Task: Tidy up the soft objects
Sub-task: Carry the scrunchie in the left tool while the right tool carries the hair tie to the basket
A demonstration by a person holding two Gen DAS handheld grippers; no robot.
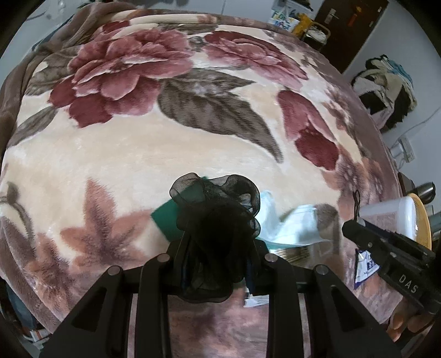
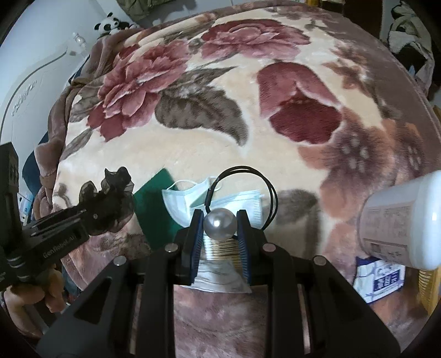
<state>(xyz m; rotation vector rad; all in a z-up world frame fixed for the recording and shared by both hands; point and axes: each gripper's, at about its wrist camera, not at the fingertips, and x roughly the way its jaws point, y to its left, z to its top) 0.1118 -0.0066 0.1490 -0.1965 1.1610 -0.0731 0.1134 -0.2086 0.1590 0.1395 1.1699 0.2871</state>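
Observation:
My left gripper (image 1: 217,242) is shut on a black sheer scrunchie (image 1: 217,203) and holds it above the floral blanket (image 1: 137,165). In the right wrist view, that gripper (image 2: 93,214) and the scrunchie (image 2: 110,192) show at the left. My right gripper (image 2: 220,217) is shut on the pearl bead (image 2: 220,222) of a black elastic hair tie (image 2: 271,192), whose loop sticks up past the fingers. Pale blue face masks (image 2: 182,203) and a green cloth (image 2: 154,203) lie on the blanket below both grippers. The right gripper (image 1: 351,225) also shows at the right edge of the left wrist view.
A white plastic container (image 2: 399,220) stands at the right, over a blue-and-white packet (image 2: 380,278) and by a yellow basket (image 1: 423,220). A gold-striped flat item (image 2: 220,247) lies under the pearl. A clothes pile (image 1: 386,82) lies beyond the bed, and a plush panda (image 2: 110,26) sits at its head.

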